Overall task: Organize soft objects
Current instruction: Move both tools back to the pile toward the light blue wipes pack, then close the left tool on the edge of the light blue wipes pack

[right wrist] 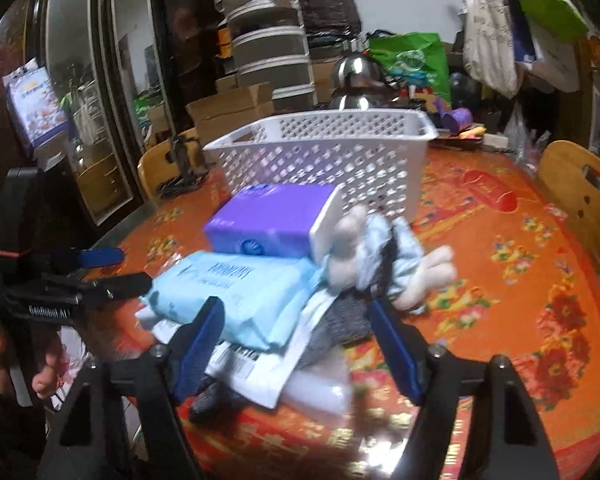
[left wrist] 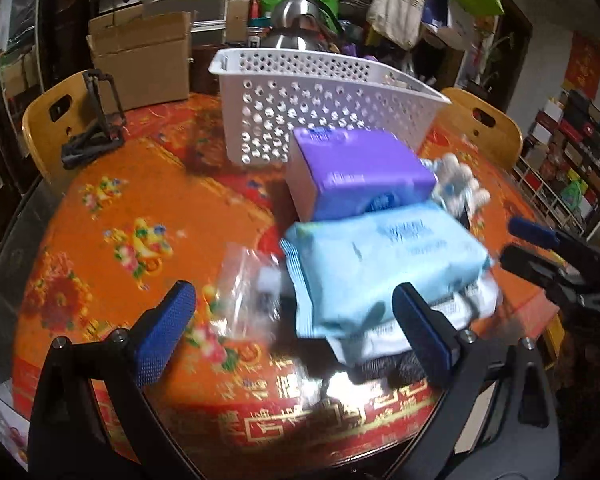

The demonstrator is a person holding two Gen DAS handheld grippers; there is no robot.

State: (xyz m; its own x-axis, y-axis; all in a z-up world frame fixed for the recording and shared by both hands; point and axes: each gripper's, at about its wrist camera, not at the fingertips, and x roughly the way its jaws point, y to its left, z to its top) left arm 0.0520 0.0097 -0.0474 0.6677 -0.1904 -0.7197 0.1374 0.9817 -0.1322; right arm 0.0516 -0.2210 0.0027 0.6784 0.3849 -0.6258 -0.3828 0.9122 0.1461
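A pile of soft goods lies on the orange tablecloth [left wrist: 148, 208] in front of a white perforated basket [left wrist: 300, 100] [right wrist: 332, 152]. A light blue wipes pack [left wrist: 384, 264] [right wrist: 240, 292] lies on top, on a white pack [right wrist: 268, 364] and dark grey cloth [right wrist: 336, 320]. A purple tissue pack [left wrist: 360, 172] [right wrist: 272, 220] sits behind it. A blue-and-white plush toy [right wrist: 384, 256] [left wrist: 456, 188] lies to the right. A clear plastic bag [left wrist: 244, 288] lies at the left. My left gripper [left wrist: 292, 332] is open before the blue pack. My right gripper [right wrist: 296, 352] is open around the pile's near end.
Wooden chairs [left wrist: 56, 128] [right wrist: 580, 196] stand around the round table. A black folding stand [left wrist: 96, 120] sits at the far left edge. Cardboard boxes [left wrist: 140, 56], steel pots [left wrist: 296, 24] and hanging bags [right wrist: 488, 28] crowd the space behind the table.
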